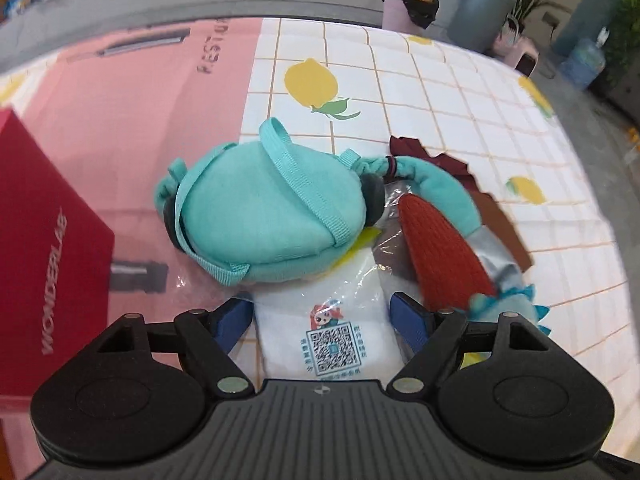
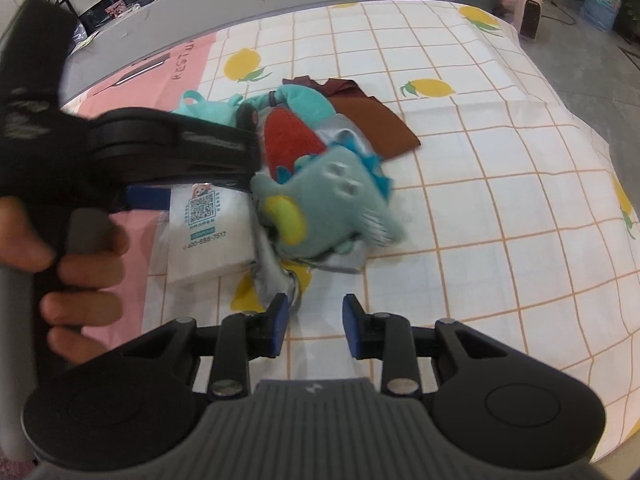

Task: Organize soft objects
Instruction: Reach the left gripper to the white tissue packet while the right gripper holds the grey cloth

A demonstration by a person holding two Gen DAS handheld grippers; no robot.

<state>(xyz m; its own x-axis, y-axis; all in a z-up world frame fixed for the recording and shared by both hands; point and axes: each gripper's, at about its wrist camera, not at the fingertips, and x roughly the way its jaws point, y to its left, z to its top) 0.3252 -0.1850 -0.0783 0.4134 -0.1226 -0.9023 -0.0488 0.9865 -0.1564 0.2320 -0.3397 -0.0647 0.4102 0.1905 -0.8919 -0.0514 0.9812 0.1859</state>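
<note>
A pile of soft things lies on the lemon-print cloth [image 1: 440, 92]. A teal plush bag [image 1: 264, 208] with straps lies at its far left. A white packet with a QR code [image 1: 332, 336] lies between the fingers of my open left gripper [image 1: 324, 320]. A red knitted piece [image 1: 444, 252] and brown cloth [image 1: 504, 216] lie to its right. In the right wrist view a grey-blue dinosaur plush [image 2: 336, 204] lies on the pile, beside the white packet [image 2: 208, 236] and brown cloth [image 2: 372, 124]. My right gripper [image 2: 314, 326] is open and empty just in front of the pile.
A pink bag [image 1: 132, 120] lies flat at the left, with a red box [image 1: 44, 248] beside it. Bins and plants [image 1: 484, 4] stand on the floor past the table's far edge. The left gripper and a hand [image 2: 80, 256] fill the left of the right wrist view.
</note>
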